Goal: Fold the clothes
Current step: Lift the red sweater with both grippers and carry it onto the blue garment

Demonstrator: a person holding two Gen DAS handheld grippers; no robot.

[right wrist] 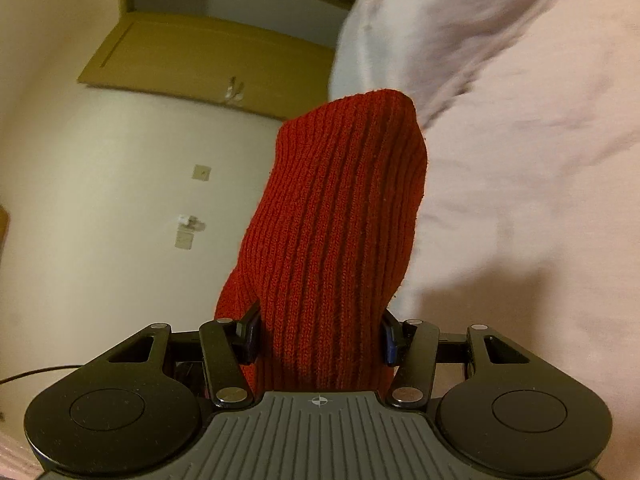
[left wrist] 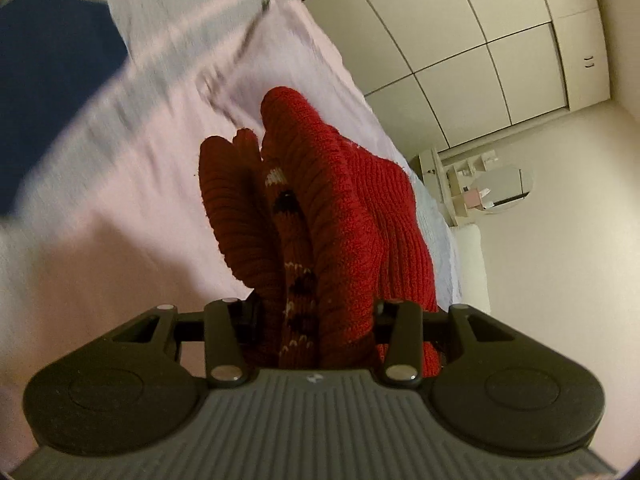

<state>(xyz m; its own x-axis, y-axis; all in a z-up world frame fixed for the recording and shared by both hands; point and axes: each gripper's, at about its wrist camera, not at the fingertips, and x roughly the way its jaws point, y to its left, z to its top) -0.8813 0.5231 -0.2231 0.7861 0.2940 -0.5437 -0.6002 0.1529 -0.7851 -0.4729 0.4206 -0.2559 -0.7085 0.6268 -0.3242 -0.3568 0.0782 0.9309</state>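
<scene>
A bunched red knit sweater with a black and white pattern in its folds sticks up between the jaws of my left gripper, which is shut on it above the pale pink bed sheet. In the right wrist view, a ribbed red part of the same sweater stands up from my right gripper. Both pads press into the thick knit, so that gripper is shut on it too. The fingertips of both grippers are mostly buried in the fabric.
A dark blue cloth lies on the bed at the upper left. White wardrobe doors and a small dressing table stand beyond the bed. A wooden door and a wall socket are on the right gripper's side.
</scene>
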